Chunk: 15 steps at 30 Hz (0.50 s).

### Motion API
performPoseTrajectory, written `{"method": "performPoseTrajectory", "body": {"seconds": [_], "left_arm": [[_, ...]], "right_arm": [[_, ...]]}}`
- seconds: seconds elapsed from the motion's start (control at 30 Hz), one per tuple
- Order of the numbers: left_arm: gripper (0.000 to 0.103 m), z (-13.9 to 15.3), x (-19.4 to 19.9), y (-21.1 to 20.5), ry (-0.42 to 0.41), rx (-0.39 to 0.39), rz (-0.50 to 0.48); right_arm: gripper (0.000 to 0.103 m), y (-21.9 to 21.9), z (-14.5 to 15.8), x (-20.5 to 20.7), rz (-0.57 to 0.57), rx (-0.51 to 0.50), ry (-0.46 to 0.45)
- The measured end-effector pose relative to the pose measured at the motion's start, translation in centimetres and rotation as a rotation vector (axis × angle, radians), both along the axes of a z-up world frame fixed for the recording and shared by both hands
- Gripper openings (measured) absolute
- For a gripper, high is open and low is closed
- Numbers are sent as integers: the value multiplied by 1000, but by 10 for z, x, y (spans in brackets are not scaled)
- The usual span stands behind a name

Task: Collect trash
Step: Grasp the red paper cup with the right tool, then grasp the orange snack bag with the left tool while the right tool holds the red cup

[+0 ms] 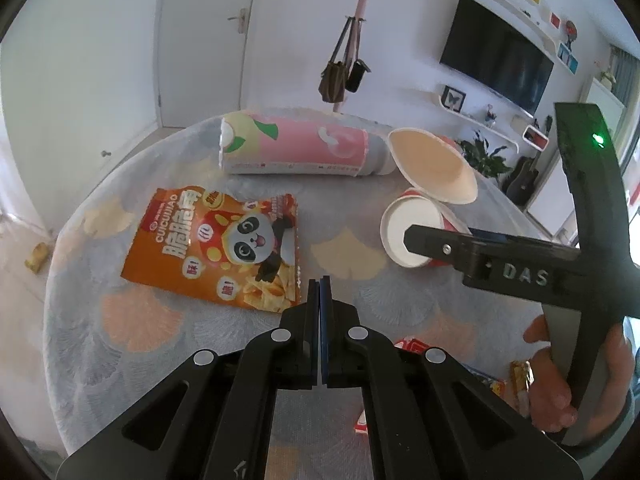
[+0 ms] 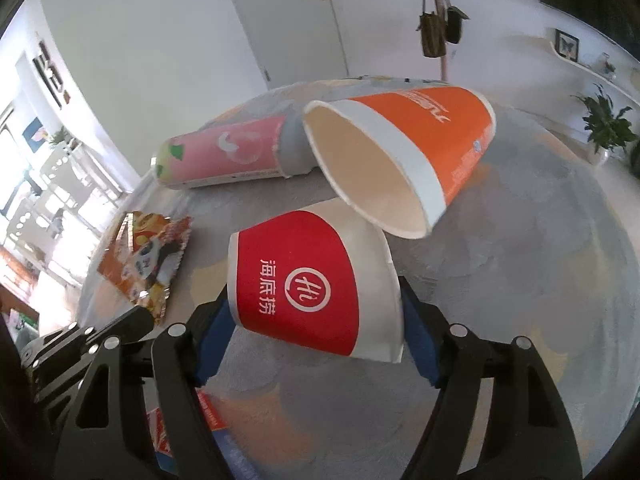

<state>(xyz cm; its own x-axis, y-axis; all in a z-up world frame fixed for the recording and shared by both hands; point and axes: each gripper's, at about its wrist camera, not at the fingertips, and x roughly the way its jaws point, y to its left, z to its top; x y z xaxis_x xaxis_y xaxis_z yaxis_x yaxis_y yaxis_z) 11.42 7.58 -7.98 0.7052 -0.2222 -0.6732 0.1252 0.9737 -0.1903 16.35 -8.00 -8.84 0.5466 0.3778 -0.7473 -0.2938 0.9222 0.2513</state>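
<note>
On the round table, a red and white paper cup [image 2: 304, 284] lies on its side between the blue pads of my right gripper [image 2: 316, 340], which touch both its flanks. In the left wrist view one right finger [image 1: 432, 236] crosses that cup's white end [image 1: 396, 220]. An orange paper cup [image 2: 420, 152] rests tilted behind it, mouth toward me. A pink tube [image 1: 296, 148] lies at the far side, and an orange panda snack bag [image 1: 216, 248] lies flat on the left. My left gripper [image 1: 320, 284] hovers just right of the bag, shut with nothing in it.
The table wears a grey cloth with leaf prints [image 1: 160, 340]. Small red [image 1: 416, 346] and yellow [image 1: 520, 372] wrappers lie near the front right edge, beside the person's hand [image 1: 552, 400]. A yellow scrap [image 1: 38, 258] lies on the floor at left.
</note>
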Motion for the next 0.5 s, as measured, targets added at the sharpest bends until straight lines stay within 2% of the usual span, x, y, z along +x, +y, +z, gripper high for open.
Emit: {"method": "performPoseTrajectory", "body": {"seconds": [0.17,0.27,0.37,0.43,0.47,0.5], "left_arm": [[0,18,-12,6,-92,-75,-22],[0,28,-18,5,-125,-66,-18],[0,31,-20,9,-125,-41,-6],[18,27,-14,26,-86,-54,64],[41,25,-10,35,-65,-75,86],[51,21,-6,44,-47,-97,102]], "right_arm": [[71,4,17,-19,29,-1,-51],[71,2,31,-38,53,12,-88],[71,-4,38,-57,43,19,-119],[71,-11,40,-65,29,26,-126],[71,-17,41,-69,17,30,-128],[71,-22,42,-71,8,32,-130]]}}
